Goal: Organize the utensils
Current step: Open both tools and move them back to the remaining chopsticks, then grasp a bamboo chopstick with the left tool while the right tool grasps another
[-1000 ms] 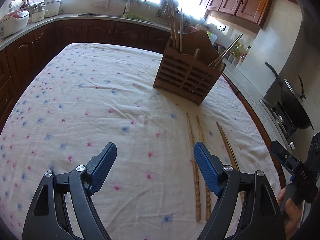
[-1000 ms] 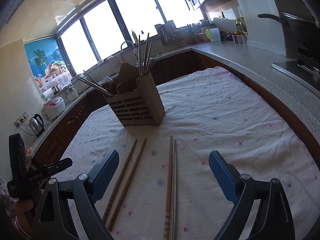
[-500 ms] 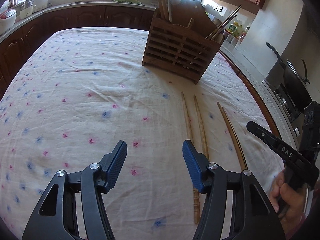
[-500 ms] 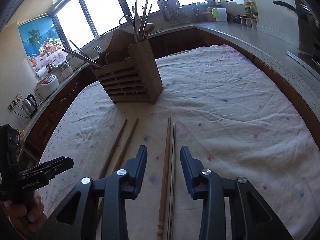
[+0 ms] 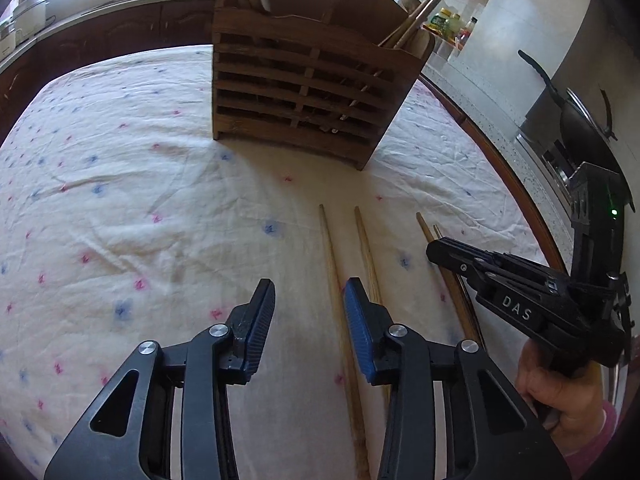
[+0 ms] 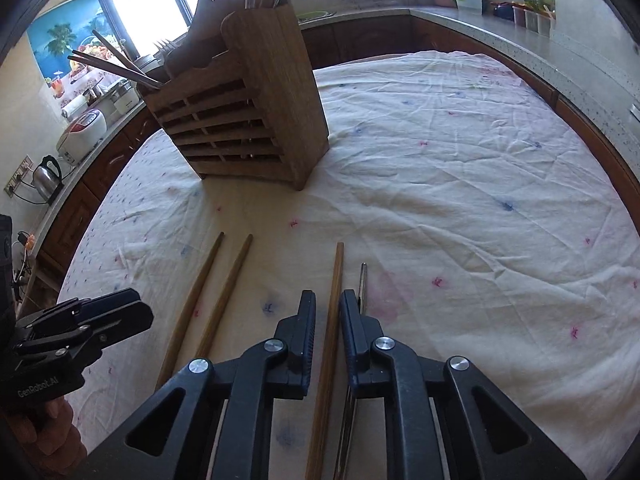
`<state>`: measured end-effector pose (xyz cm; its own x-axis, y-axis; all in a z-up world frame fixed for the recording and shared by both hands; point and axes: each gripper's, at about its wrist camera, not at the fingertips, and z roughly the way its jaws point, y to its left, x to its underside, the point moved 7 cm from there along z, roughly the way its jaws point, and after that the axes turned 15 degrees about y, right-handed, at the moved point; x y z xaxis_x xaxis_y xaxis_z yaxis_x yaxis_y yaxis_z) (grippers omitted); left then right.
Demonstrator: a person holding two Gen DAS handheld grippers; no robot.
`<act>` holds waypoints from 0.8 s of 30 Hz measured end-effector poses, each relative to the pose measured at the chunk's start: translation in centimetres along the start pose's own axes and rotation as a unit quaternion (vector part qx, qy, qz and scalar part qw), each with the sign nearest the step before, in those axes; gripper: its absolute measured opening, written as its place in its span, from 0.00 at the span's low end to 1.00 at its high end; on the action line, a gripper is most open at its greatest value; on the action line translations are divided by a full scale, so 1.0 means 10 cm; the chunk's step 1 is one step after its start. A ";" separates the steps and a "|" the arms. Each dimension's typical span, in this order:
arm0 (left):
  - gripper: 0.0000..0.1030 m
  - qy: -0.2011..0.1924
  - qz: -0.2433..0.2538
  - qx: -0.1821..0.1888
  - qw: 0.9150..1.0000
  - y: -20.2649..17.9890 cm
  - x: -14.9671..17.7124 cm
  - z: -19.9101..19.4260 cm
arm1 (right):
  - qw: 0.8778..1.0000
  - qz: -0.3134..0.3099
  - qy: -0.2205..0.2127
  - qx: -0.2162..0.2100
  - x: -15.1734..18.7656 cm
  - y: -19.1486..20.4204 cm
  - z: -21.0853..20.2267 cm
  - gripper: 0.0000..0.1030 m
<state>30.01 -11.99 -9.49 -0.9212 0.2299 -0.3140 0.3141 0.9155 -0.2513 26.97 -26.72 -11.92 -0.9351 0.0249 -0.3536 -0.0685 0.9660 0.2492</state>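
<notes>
With both grippers angled down at the tablecloth (image 6: 460,184), the wooden utensil holder (image 6: 248,120) is the landmark: it stands upright on the cloth, cutlery and chopsticks sticking out of its top.

Four chopsticks lie flat on the cloth in front of the holder, near it but not touching, tips pointing roughly at it. Two pairs: a lighter wooden pair (image 5: 344,320) off the holder's front face, and a second pair off its right corner: a brown chopstick (image 6: 331,320) with a thin dark, metal-tipped chopstick (image 6: 362,284) just beside it on the side away from the lighter pair.

Right gripper (image 6: 327,312): jaws have just been closing and are now nearly together, straddling the brown chopstick. A sliver of gap still shows either side, so I can't confirm the pads are pressing on it. The thin chopstick runs outside, under the right finger.

Left gripper (image 5: 308,300): jaws also just been closing, part spread. One chopstick of the lighter pair lies between them, hard by the right pad (image 5: 356,328), not pinched; its mate passes under that finger.

Person's hand (image 5: 560,384) grips the right gripper's handle.
</notes>
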 end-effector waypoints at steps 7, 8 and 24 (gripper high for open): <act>0.16 0.007 0.019 -0.010 1.000 -0.10 -0.24 0.25 | 1.000 0.004 -0.001 -0.006 0.07 -0.02 -0.02 0.07; 0.14 0.008 0.026 -0.013 1.000 -0.11 -0.22 0.24 | 1.000 0.004 0.000 -0.006 0.09 -0.02 -0.03 0.07; 0.16 0.048 0.060 -0.041 0.996 -0.18 -0.11 0.22 | 0.999 -0.031 0.013 0.025 0.08 0.10 0.00 0.08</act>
<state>31.01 -14.59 -10.75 -0.8969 0.3660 -0.2481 0.4073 0.9023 -0.1412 26.17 -25.70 -11.91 -0.9382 -0.0408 -0.3436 -0.1092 0.9772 0.1823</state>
